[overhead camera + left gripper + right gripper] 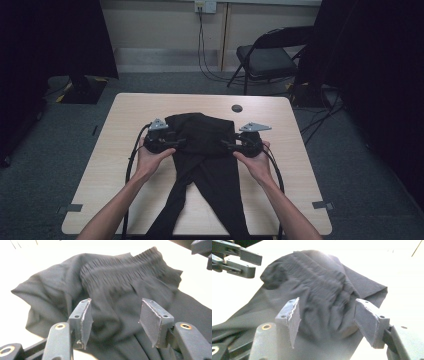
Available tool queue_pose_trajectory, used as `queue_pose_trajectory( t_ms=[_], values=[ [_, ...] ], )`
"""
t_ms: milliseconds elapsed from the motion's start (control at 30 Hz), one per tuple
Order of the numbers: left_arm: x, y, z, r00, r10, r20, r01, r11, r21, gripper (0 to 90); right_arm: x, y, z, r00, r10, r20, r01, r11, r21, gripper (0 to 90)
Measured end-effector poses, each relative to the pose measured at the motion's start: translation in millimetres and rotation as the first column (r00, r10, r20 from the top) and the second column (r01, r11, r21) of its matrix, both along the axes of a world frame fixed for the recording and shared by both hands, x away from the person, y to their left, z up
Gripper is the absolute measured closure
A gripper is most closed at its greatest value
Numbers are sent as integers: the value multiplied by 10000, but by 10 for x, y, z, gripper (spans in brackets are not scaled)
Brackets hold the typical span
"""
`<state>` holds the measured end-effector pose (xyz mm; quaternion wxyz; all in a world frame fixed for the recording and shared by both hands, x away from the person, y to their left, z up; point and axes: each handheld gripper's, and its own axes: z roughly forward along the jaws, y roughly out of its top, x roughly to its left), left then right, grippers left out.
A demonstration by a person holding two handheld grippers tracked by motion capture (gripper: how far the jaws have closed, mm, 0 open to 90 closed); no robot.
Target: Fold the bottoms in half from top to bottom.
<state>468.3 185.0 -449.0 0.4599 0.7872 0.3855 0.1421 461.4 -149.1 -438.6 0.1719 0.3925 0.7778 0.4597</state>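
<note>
High view: trousers [205,150] lay half-folded on the table [125,120]; left gripper [180,143] and right gripper [226,144] stood wide, empty. Regrasping the legs would likely follow.

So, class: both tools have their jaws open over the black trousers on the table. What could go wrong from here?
1. The waistband fold lies bunched and loose; it may spring back or slump unevenly now that neither the left tool nor the right tool grips it.
2. Both open tools sit close to the black trousers, so a jaw could snag the cloth and drag the fold.
3. The legs hang over the table edge and could pull the trousers off.
</note>
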Motion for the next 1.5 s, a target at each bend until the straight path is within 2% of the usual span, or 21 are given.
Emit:
queue_pose_trajectory(
  t_ms=[133, 167, 233, 300, 367, 400, 500, 533, 600, 633, 667, 700, 733, 800, 867, 933, 1033, 1133, 1233, 1433, 1500],
  values=[
    [-189, 101, 56, 9995, 285, -96, -287, 9993, -222, 424, -252, -41, 99, 9992, 365, 187, -369, 9991, 217, 393],
    [-276, 114, 55, 9997, 133, -227, -138, 9997, -204, 427, -412, -11, 96, 9967, 794, 146, -797, 9967, 156, 467],
    [-546, 58, 58, 9956, -850, -397, 858, 9962, 181, 453, -554, 49, 53, 9906, 1358, -147, -1356, 9907, 95, 543],
    [-724, -4, 61, 9905, -1347, -269, 1365, 9869, 859, 438, -738, 153, -37, 9821, 1833, -442, -1843, 9826, -219, 652],
    [-813, -15, 45, 9853, -1659, -411, 1686, 9828, 750, 415, -795, 187, -72, 9774, 2041, -557, -2056, 9784, -232, 690],
    [-965, -27, -19, 9788, -1871, -829, 1926, 9792, 636, 396, -957, 301, -167, 9596, 2689, -825, -2726, 9614, -377, 750],
    [-1103, -60, -141, 9644, -2306, -1296, 2428, 9661, 879, 351, -1075, 392, -215, 9395, 3259, -1051, -3332, 9409, -611, 742],
    [-1103, -60, -141, 9644, -2306, -1296, 2428, 9661, 879, 341, -1075, 392, -215, 9395, 3259, -1051, -3332, 9409, -611, 742],
    [-1149, -123, -246, 9508, -2582, -1709, 2804, 9522, 1212, 346, -1150, 418, -283, 9301, 3428, -1321, -3537, 9328, -696, 680],
    [-1149, -123, -246, 9508, -2582, -1709, 2804, 9522, 1212, 352, -1165, 421, -306, 9291, 3430, -1384, -3554, 9315, -773, 672],
    [-1149, -170, -296, 9446, -2717, -1841, 2979, 9452, 1335, 335, -1183, 428, -345, 9239, 3497, -1551, -3663, 9257, -943, 662],
    [-1149, -170, -296, 9446, -2717, -1841, 2979, 9452, 1335, 339, -1183, 428, -345, 9239, 3497, -1551, -3663, 9257, -943, 662],
    [-1149, -214, -325, 9491, -2536, -1869, 2889, 9373, 1951, 360, -1206, 440, -395, 9224, 3489, -1658, -3711, 9196, -1288, 627],
    [-1144, -239, -343, 9503, -2396, -1987, 2837, 9294, 2360, 467, -1212, 449, -435, 9215, 3460, -1766, -3737, 9136, -1602, 600],
    [-1139, -242, -330, 9463, -2598, -1925, 2996, 9283, 2204, 599, -1201, 448, -475, 9222, 3304, -2011, -3651, 9153, -1704, 602],
    [-1121, -237, -321, 9474, -2552, -1929, 2941, 9320, 2117, 785, -1212, 453, -495, 9202, 3374, -1985, -3721, 9114, -1759, 714],
    [-1050, -198, -310, 9476, -2551, -1921, 2896, 9400, 1804, 844, -1229, 478, -457, 9133, 3594, -1918, -3874, 9118, -1363, 836],
    [-1006, -180, -318, 9493, -2476, -1937, 2784, 9483, 1526, 848, -1251, 548, -362, 9016, 3987, -1678, -4134, 9084, -631, 865],
    [-987, -156, -283, 9548, -2372, -1792, 2623, 9559, 1323, 848, -1304, 692, -317, 8847, 4377, -1604, -4475, 8938, -298, 836],
    [-947, -62, -231, 9636, -2129, -1616, 2302, 9683, 970, 848, -1380, 1018, -495, 8241, 5175, -2305, -5404, 8401, -459, 757],
    [-946, -50, -227, 9654, -2074, -1578, 2237, 9702, 933, 848, -1388, 1029, -501, 8223, 5210, -2289, -5424, 8392, -385, 739]
  ],
)
